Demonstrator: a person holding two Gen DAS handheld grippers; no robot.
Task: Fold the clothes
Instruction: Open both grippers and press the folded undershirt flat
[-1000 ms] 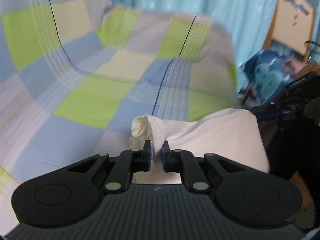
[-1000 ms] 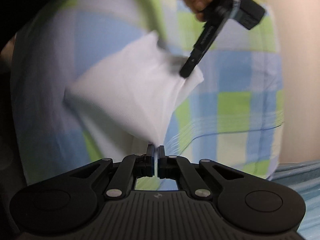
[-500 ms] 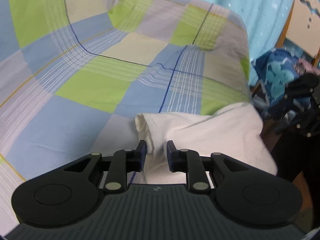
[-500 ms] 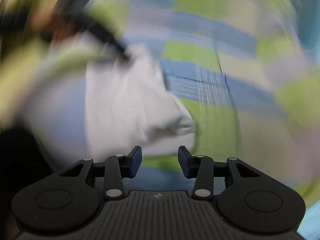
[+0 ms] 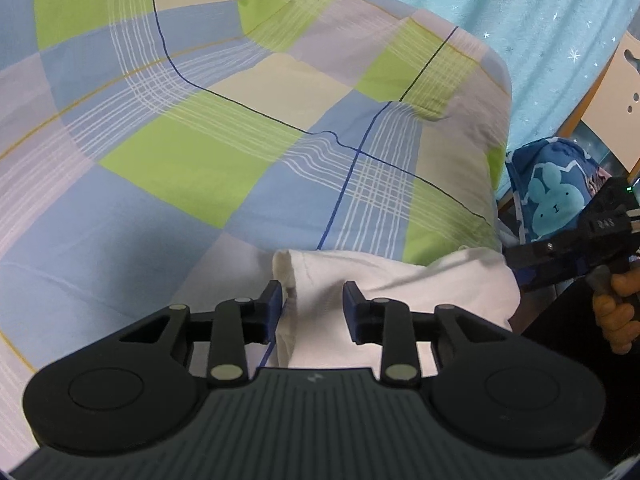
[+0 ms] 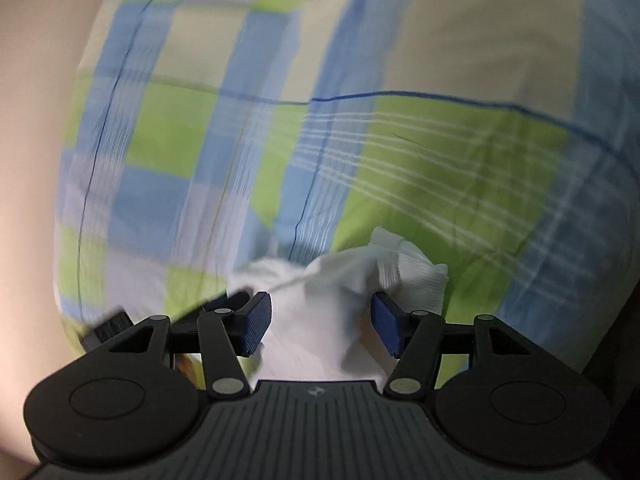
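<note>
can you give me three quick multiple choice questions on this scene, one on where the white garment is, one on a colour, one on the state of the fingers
1. Where does the white garment lie?
A. on the checked bedspread
B. on a chair
C. on the floor

2. What colour are the pads on the fingers?
A. red
B. dark blue
C. white

3. How do the fingers of the left gripper and right gripper stand?
A. both shut on the garment
B. left shut, right open
C. both open

Answers: 1 A, the garment rests on the bedspread's near edge; 2 B, both views show blue ribbed pads; 3 C, each pair stands apart with the garment between them, not pinched.
</note>
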